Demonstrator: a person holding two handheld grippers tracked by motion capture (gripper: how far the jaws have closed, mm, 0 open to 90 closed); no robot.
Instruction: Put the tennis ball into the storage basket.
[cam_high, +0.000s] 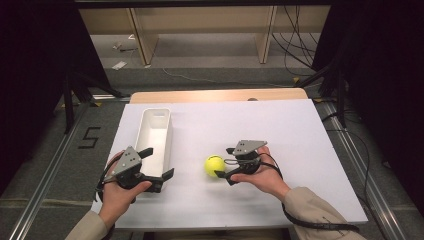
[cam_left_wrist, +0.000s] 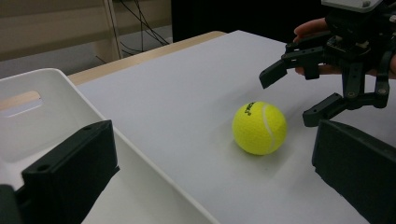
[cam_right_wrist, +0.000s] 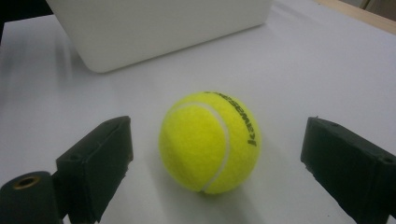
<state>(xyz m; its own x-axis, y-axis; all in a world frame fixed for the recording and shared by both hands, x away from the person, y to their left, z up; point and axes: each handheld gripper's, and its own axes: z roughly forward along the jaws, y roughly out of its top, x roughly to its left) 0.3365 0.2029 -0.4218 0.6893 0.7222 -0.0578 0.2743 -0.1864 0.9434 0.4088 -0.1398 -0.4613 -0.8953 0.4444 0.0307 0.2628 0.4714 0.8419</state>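
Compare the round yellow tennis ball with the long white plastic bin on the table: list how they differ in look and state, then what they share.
The round yellow tennis ball is small, fuzzy and printed with black lettering; the long white plastic bin is far larger, smooth and plain. The ball is solid-looking and round; the bin is an open-topped box with nothing visible inside. The ball lies between the right gripper's open jaws; the left gripper's jaws straddle the bin's near end. Both rest on the white table.

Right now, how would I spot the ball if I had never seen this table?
Look at the white table and find the long white bin near its left edge. To the right of the bin, in front of the open right gripper, sits a tennis ball. It is the one round, bright yellow thing there.
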